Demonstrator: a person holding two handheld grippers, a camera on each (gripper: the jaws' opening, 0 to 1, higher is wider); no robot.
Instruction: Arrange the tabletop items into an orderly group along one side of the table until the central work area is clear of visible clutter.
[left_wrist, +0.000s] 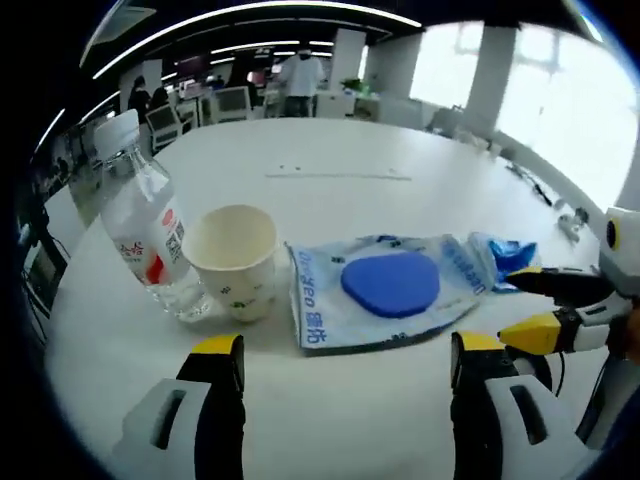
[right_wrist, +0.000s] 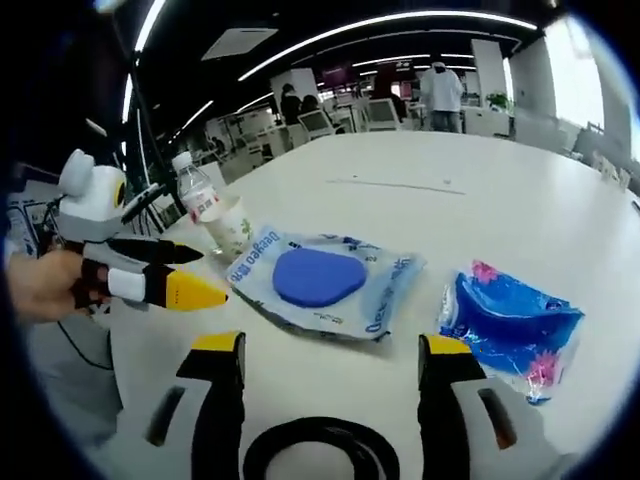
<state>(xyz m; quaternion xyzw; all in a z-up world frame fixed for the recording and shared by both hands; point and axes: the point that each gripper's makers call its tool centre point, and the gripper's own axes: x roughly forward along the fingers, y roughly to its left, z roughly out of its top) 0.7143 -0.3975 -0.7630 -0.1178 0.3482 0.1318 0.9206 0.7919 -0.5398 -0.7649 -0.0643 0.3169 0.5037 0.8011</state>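
Left gripper view: we held the left gripper (left_wrist: 345, 365) released before water bottle (left_wrist: 142, 222), paper cup (left_wrist: 234, 258) and blue-pad packet (left_wrist: 385, 288); right gripper (right_wrist: 331, 362) likewise gaped empty.

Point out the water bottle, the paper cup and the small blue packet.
water bottle (left_wrist: 150, 240), left gripper view, on its label.
paper cup (left_wrist: 233, 262), left gripper view, on its front wall.
small blue packet (right_wrist: 510, 325), right gripper view, on the middle of the wrapper.
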